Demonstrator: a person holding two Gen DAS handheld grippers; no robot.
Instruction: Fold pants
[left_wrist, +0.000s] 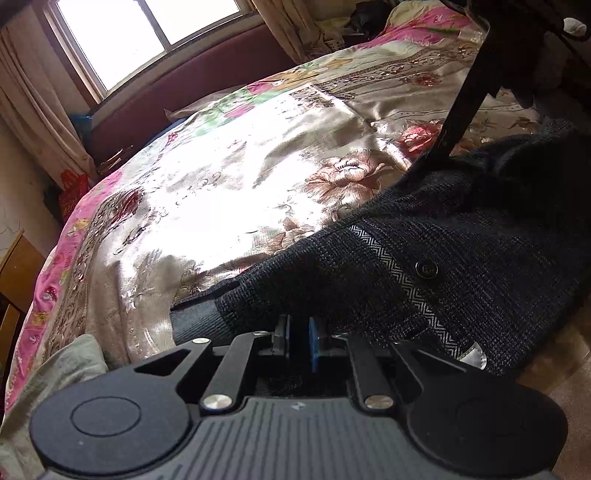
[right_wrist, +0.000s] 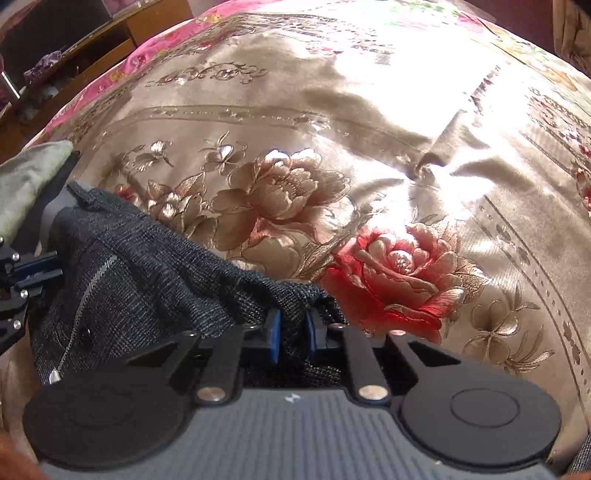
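Dark charcoal woven pants (left_wrist: 461, 251) lie at the near edge of the bed, waistband open with a herringbone lining and a black button (left_wrist: 426, 268). My left gripper (left_wrist: 300, 341) is shut on the waistband at its left end. In the right wrist view the pants (right_wrist: 155, 280) hang between both grippers. My right gripper (right_wrist: 293, 332) is shut on the waistband's other end. The left gripper's fingers (right_wrist: 33, 275) show at the left edge, clamped on the cloth. The right gripper's arm (left_wrist: 465, 99) crosses the upper right of the left wrist view.
A shiny floral bedspread (right_wrist: 369, 166) covers the bed, with a red flower (right_wrist: 399, 266) just beyond my right gripper. A grey-green cloth (left_wrist: 62, 369) lies at the bed's near left corner. A maroon headboard (left_wrist: 192, 88), window and curtains stand behind. Wooden furniture (left_wrist: 18, 266) is at left.
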